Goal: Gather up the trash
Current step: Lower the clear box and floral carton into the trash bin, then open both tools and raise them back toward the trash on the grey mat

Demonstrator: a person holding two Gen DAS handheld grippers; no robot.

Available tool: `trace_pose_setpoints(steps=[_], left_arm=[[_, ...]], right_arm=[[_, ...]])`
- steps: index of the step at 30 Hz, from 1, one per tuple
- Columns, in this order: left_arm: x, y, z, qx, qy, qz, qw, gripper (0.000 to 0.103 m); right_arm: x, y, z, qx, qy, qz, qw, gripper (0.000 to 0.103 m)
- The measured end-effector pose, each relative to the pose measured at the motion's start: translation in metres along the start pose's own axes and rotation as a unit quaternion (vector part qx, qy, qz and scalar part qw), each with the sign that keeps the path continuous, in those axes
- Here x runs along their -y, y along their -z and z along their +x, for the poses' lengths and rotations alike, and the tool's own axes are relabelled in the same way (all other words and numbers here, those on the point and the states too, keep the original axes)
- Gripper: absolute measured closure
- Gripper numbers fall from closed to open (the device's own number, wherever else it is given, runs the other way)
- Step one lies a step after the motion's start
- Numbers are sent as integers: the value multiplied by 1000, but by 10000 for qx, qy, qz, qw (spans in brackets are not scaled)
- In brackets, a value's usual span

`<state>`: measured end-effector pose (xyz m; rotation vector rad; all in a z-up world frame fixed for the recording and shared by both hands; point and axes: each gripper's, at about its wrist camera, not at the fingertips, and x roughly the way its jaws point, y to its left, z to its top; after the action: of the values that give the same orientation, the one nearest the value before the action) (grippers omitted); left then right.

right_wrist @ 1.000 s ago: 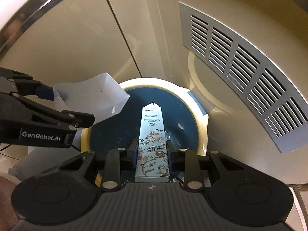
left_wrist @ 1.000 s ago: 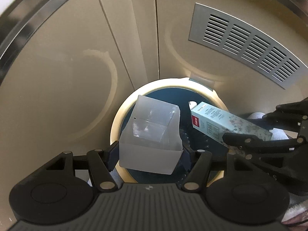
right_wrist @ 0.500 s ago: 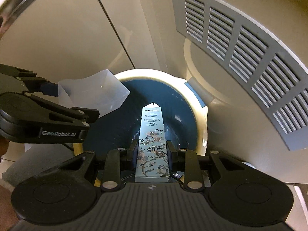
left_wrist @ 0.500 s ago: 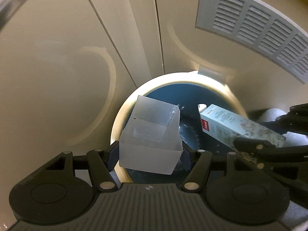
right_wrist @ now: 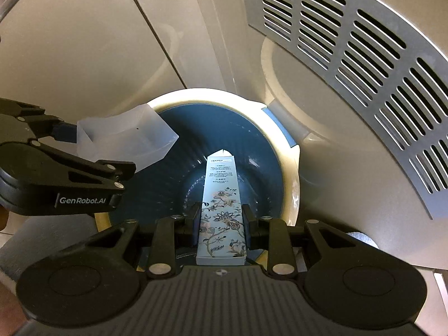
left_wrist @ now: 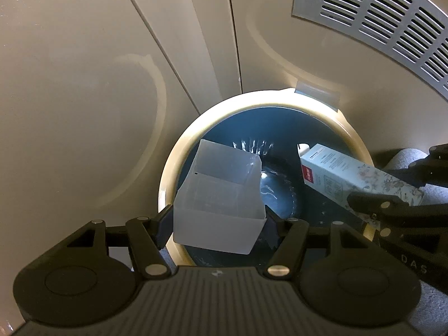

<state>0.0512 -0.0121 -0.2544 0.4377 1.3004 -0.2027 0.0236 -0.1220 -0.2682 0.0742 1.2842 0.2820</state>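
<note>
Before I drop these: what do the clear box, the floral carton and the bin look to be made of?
Clear box: frosted translucent plastic, thin; the bin shows dimly through its walls.
Floral carton: printed paperboard, matte, with sharp folded edges and a tuck flap at the tip.
Bin: likely moulded plastic, with a glossy cream rim and ribbed dark blue inside catching highlights.

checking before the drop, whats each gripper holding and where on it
Left gripper clamps the translucent plastic box across its near side walls; right gripper pinches the floral carton by its long sides near the bottom end.
</note>
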Motion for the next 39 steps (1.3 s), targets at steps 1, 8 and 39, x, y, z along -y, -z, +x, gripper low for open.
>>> trace_pose_setpoints(steps=[1, 8, 39], left_arm=[[1, -1, 2, -7, -12, 9, 10000, 33], [1, -3, 4, -20, 4, 36, 10000, 3], [-32, 97, -214, 2186, -329, -262, 9749, 0]], right_arm=[[0, 0, 1, -12, 7, -3, 10000, 72], [0, -3, 7, -102, 143, 42, 9998, 64], [-51, 67, -232, 2687, -245, -675, 9605, 0]])
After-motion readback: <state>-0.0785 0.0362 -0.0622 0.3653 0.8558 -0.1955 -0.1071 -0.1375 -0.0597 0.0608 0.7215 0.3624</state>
